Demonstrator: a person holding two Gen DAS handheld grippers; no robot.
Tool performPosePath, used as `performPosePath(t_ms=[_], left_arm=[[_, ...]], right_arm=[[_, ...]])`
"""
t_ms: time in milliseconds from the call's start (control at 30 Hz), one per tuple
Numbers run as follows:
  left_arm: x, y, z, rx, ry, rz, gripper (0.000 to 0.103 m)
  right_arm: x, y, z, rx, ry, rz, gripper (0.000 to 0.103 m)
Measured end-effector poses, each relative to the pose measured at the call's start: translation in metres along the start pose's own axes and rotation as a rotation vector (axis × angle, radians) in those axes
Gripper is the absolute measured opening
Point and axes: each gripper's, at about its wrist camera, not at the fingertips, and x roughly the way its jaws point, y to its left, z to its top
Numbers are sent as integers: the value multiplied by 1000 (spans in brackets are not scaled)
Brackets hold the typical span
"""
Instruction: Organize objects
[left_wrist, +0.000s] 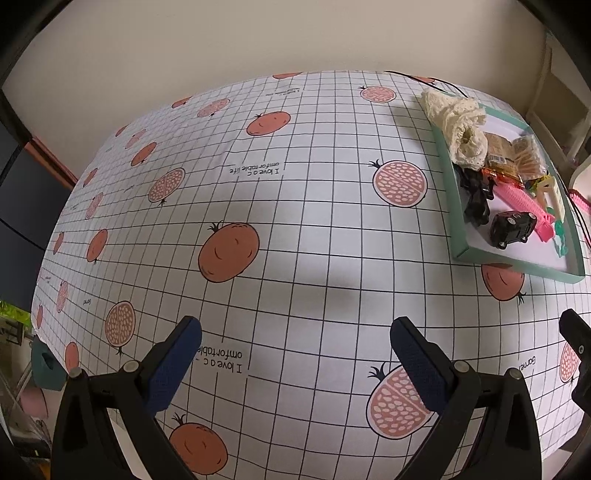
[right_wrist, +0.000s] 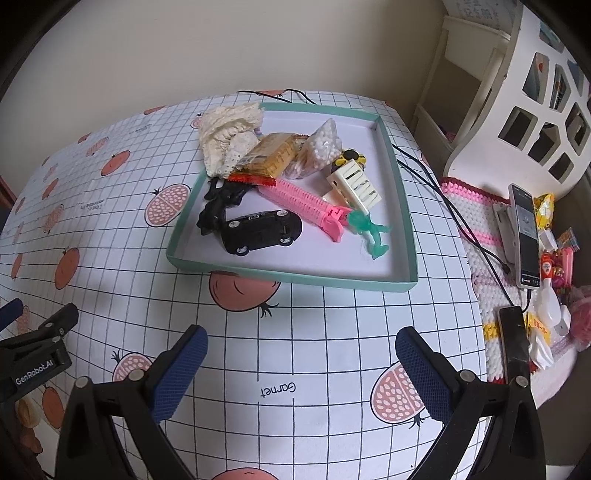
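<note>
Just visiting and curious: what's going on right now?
Left gripper open, empty. Right gripper open, empty. Tray full: toy car, pink comb, snacks. Nothing in the way.

This is a room in a home: the table has a cloth (right_wrist: 314, 350) printed with pomegranates and a grid, a crocheted pink and white mat (right_wrist: 484, 221) lies beside it with a phone (right_wrist: 524, 236) and small toys, and a white plastic chair (right_wrist: 517, 110) stands by the plain wall.

Left gripper (left_wrist: 295, 363) and right gripper (right_wrist: 301, 371) side by side, fingers spread wide, empty.
</note>
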Motion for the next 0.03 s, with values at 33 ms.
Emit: performPosePath(t_ms=[33], left_arm=[[0,-1,0,1,-1,0,102]], right_arm=[[0,0,0,0,0,0,103]])
